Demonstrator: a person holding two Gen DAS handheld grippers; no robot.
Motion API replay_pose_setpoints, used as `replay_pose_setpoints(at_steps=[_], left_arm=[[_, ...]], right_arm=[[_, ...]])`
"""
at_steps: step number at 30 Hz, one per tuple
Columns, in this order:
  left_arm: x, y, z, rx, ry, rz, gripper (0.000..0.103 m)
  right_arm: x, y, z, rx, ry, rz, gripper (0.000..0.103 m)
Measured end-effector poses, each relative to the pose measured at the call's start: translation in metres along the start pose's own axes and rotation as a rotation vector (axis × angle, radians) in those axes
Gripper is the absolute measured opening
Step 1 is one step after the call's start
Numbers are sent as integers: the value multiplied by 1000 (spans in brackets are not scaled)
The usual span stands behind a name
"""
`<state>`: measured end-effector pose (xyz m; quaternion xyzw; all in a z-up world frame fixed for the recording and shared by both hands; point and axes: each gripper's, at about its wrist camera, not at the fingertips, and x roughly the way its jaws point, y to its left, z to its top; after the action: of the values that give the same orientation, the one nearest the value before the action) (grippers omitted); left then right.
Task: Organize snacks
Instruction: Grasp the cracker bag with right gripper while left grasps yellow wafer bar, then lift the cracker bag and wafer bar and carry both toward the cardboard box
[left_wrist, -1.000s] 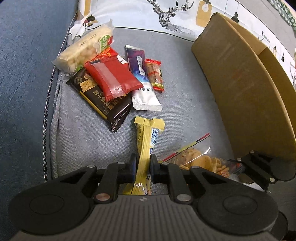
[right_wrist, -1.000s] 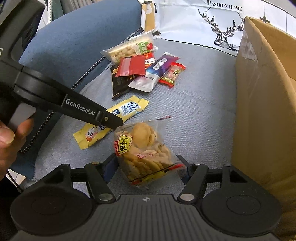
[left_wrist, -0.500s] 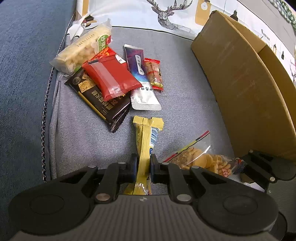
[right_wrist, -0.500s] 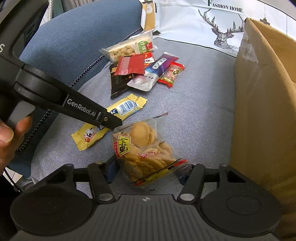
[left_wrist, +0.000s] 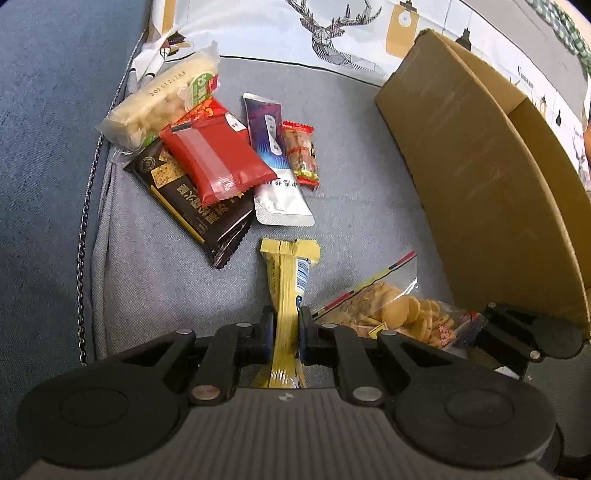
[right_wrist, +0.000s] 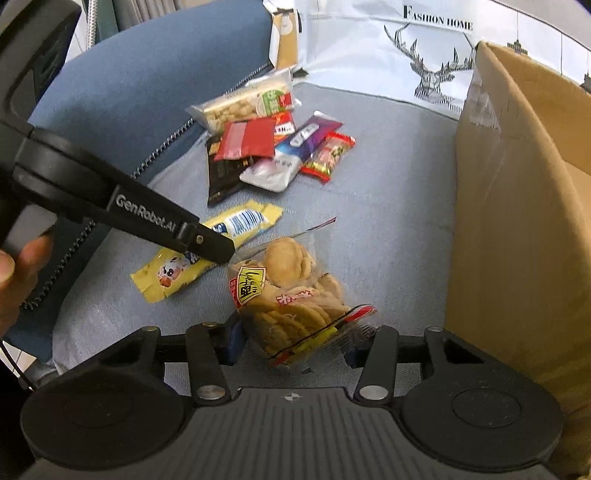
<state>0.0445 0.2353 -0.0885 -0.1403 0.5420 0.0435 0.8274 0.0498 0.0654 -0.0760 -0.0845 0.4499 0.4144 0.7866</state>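
A yellow snack bar (left_wrist: 286, 280) lies on the grey sofa cushion (left_wrist: 166, 277), and my left gripper (left_wrist: 287, 325) is shut on its near half. The right wrist view shows the same yellow bar (right_wrist: 243, 219) under the left gripper (right_wrist: 218, 253). A clear bag of round crackers (right_wrist: 288, 288) sits between the jaws of my right gripper (right_wrist: 291, 347). Those jaws are closing, and both pads press the bag's bunched sides. The cracker bag (left_wrist: 391, 310) lies just right of the yellow bar.
An open cardboard box (right_wrist: 517, 221) stands on the right, close to the cracker bag. Several more snack packets (left_wrist: 214, 162) are heaped farther back on the cushion. A deer-print pillow (left_wrist: 332, 44) lines the back. A blue armrest (right_wrist: 129, 92) rises on the left.
The right gripper's jaws have come in on the cracker bag, which has bunched up and narrowed. The left gripper and yellow bar have stayed put.
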Motion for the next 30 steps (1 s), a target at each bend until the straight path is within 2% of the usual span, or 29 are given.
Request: replay_pose_setpoints(at_steps=[12,20,25,30], left_arm=[[3,-2,-1,19,9,13,13],[2,-4,1,28,1,11,11],[-12,-7,4,5,-75,-13,10],[-33,-12,7,-27,-185,-21,10]], right_arm=[[2,0,1,-1,3,2,53],[0,0,0,-7,-9,-3,50],[-11,1,5,-5,-67,-12,42],[-30,-1,11,6,-145,-20,39]])
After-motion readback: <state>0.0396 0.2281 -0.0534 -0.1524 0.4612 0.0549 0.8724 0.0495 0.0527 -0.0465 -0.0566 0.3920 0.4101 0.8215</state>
